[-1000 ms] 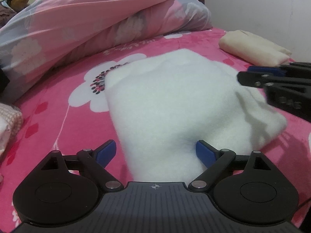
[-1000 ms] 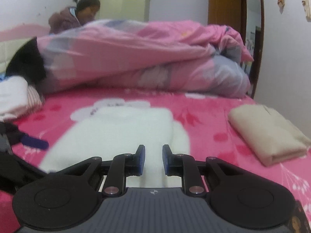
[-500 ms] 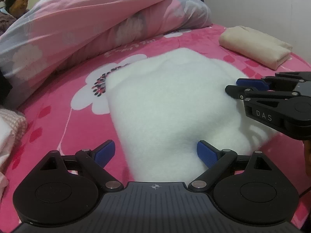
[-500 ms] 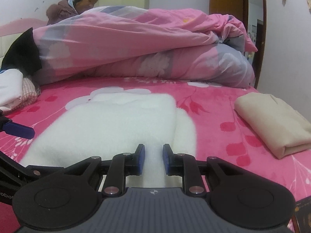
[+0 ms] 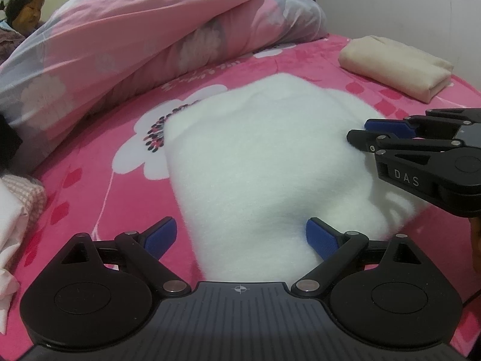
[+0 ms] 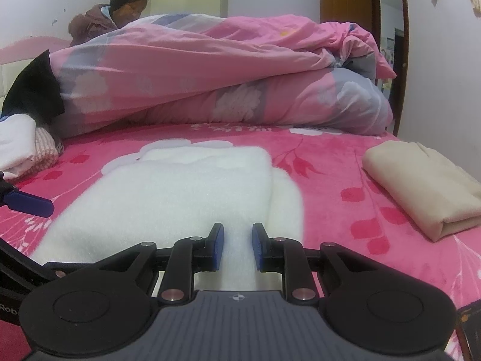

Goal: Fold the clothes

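A white fluffy garment (image 5: 255, 156) (image 6: 180, 186) lies flat on the pink flowered bed sheet (image 5: 90, 186); a narrower layer sticks out along its right side. My left gripper (image 5: 240, 234) is open wide, its blue pads on either side of the garment's near edge and touching nothing. My right gripper (image 6: 237, 246) (image 5: 366, 134) hangs low over the garment's right side, its pads a narrow gap apart. White fabric shows through that gap but lies below, not pinched. One blue fingertip (image 6: 27, 204) of the left gripper shows at the left of the right wrist view.
A bunched pink and grey quilt (image 5: 150, 45) (image 6: 210, 75) fills the back of the bed. A folded beige cloth (image 5: 396, 66) (image 6: 427, 186) lies at the right. A pile of white and checked clothes (image 5: 18, 210) (image 6: 24, 150) sits at the left. A person (image 6: 120, 9) is behind the quilt.
My right gripper has sunk closer to the garment's right side, its gap unchanged. The left gripper has stayed put and stayed open.
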A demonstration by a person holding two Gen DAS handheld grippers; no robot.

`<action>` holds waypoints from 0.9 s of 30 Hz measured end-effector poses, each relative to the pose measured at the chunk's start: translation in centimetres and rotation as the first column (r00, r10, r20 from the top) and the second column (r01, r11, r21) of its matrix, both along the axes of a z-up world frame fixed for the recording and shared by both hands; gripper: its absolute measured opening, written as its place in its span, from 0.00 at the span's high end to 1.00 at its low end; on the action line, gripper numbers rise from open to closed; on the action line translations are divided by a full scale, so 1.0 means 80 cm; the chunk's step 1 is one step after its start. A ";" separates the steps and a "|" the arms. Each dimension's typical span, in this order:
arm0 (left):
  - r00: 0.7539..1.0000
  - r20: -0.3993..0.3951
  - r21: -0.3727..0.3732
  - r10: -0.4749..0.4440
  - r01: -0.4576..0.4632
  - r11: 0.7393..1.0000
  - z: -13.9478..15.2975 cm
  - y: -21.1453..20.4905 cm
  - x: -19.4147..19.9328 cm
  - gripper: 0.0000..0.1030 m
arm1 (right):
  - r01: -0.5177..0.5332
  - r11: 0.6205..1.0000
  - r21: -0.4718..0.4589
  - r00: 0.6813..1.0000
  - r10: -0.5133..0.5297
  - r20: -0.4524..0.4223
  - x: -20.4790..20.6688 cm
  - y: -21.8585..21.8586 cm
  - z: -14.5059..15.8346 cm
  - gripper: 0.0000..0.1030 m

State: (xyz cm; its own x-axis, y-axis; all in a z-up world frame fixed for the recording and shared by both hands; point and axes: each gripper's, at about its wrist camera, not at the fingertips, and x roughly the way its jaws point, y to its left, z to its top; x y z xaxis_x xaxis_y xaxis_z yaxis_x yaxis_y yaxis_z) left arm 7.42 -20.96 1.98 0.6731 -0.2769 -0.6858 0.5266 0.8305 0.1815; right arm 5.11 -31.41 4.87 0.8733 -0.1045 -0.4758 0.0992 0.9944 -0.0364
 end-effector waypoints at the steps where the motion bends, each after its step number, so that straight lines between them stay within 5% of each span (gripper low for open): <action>1: 1.000 0.001 0.001 0.000 0.000 1.000 0.000 0.000 0.000 0.08 | 0.000 1.000 0.000 1.000 0.000 0.001 0.000 0.000 0.000 0.78; 6: 1.000 -0.009 -0.032 -0.002 0.002 0.999 -0.002 0.005 0.000 0.07 | 0.002 1.000 0.009 1.000 -0.002 0.009 -0.001 -0.001 -0.001 0.78; 9: 0.998 -0.063 -0.121 -0.014 0.006 0.993 -0.006 0.021 0.005 0.05 | 0.010 0.999 0.033 1.000 -0.011 0.021 -0.003 -0.003 -0.003 0.77; 11: 0.997 -0.081 -0.161 -0.018 0.004 0.987 -0.009 0.029 0.007 0.05 | 0.032 0.998 0.054 0.999 -0.034 0.029 -0.005 -0.007 -0.006 0.63; 15: 0.994 -0.097 -0.210 -0.046 0.024 0.977 -0.012 0.038 0.008 0.05 | 0.053 0.978 0.202 0.995 -0.069 0.072 -0.016 -0.029 -0.019 0.58; 19: 0.988 -0.132 -0.261 -0.077 0.040 0.965 -0.014 0.047 0.011 0.05 | 0.033 0.970 0.242 0.992 -0.061 0.110 -0.025 -0.035 -0.024 0.58; 23: 0.975 -0.209 -0.344 -0.079 0.002 0.939 -0.012 0.065 0.023 0.04 | -0.005 0.946 0.325 0.993 -0.035 0.116 -0.033 -0.050 -0.026 0.46; 27: 0.963 -0.259 -0.469 -0.073 -0.059 0.881 0.000 0.092 0.045 0.02 | -0.046 0.924 0.379 0.992 -0.004 0.129 -0.056 -0.056 -0.020 0.31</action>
State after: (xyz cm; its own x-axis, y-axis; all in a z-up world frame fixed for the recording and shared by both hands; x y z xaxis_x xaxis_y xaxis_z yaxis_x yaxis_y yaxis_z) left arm 11.02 -13.60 1.98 0.4847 -0.6133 -0.6236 0.5058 0.7782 -0.3722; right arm 0.62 -35.86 3.27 0.9281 0.0815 -0.3633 0.0574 0.9328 0.3559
